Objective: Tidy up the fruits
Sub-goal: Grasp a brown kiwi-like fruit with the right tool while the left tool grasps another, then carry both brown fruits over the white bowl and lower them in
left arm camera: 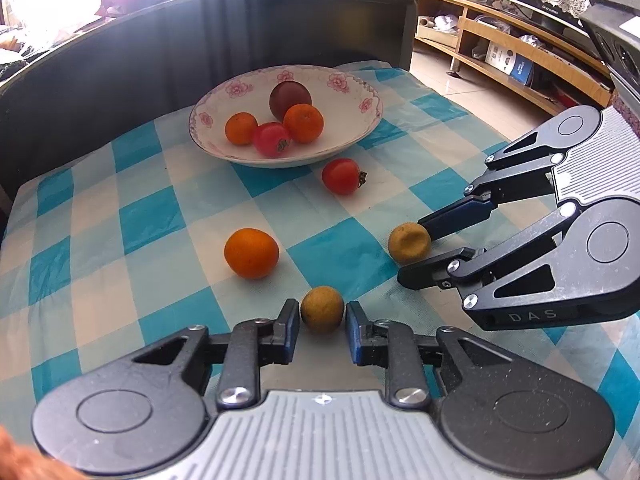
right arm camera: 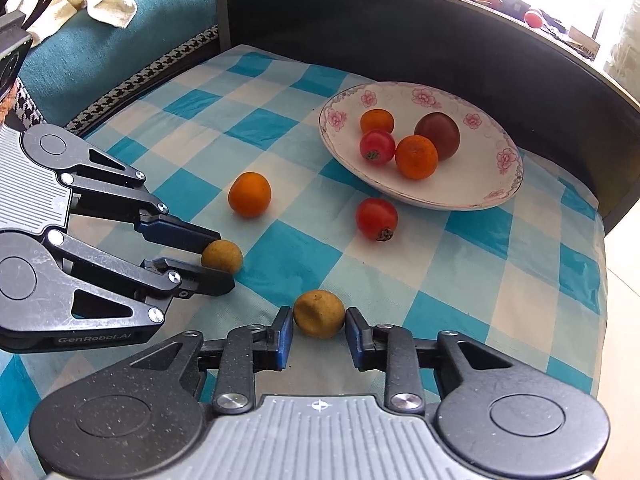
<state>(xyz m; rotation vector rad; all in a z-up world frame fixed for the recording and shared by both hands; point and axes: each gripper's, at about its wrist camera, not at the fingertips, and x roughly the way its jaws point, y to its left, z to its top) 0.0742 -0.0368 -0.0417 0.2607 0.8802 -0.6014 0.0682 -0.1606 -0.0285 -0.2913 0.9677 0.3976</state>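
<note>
The left claw brackets a brown-yellow fruit, fingers a hair off each side, not yet pinching. The right claw likewise straddles a dented yellow fruit. An orange and a red tomato lie on open checked cloth. The floral bowl, holding 4 fruits, sits near the desk's far edge.

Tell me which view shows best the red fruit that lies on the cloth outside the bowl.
The right wrist view: the red fruit sits nearer and larger there, its dry calyx facing the camera. The left wrist view shows it smaller, beside the bowl, calyx sideways.
</note>
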